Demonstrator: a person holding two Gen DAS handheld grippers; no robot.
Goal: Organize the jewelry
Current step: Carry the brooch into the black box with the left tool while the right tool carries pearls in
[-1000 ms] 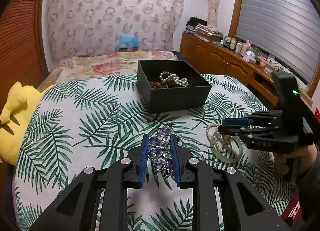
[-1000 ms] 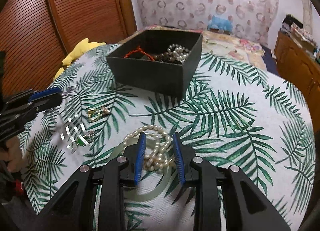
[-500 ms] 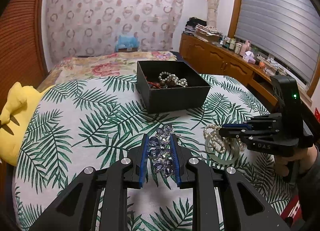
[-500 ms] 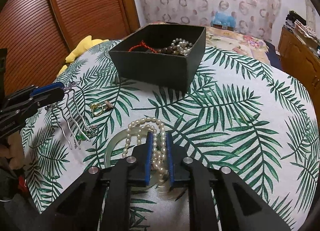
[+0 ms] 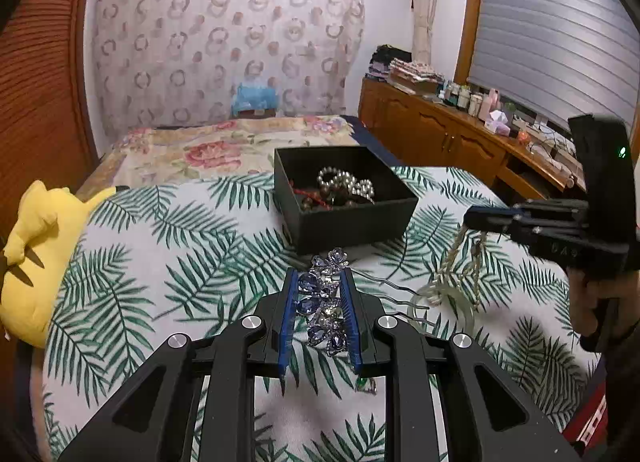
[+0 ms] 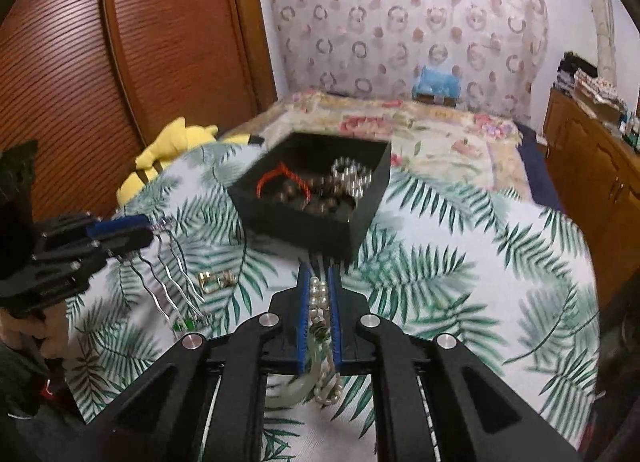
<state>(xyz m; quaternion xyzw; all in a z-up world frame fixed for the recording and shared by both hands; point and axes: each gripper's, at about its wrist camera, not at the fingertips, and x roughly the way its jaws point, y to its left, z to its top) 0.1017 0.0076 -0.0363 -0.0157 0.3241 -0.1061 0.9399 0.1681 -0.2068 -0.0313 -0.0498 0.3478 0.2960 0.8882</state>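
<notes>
Straight ahead of both hand-held grippers, upper centre of each frame, sits the open black box (image 5: 344, 201), already holding beads and a red cord; that bearing is what the coming move turns on, I judge. Centre-low in the right wrist view, the right hand-held gripper (image 6: 319, 302) is clamped on a pearl strand (image 6: 318, 302); a pale green bangle (image 6: 298, 390) hangs from the strand below the fingers; strand and bangle appear lifted off the leaf-print bed (image 6: 460, 282), dangling long-axis downward. The box (image 6: 312, 189) lies just beyond the fingertips, so this hand looks nearer; a short forward carry should bring the load over the rim. The left hand-held gripper (image 5: 320, 302) is clamped on a blue-stone hair comb (image 5: 320, 302), whose wavy prongs trail toward the right of the frame; the box lies a little farther ahead of it. Two gold rings (image 6: 216, 282) and a small green piece (image 6: 186, 326) lie on the bed, lower left.
</notes>
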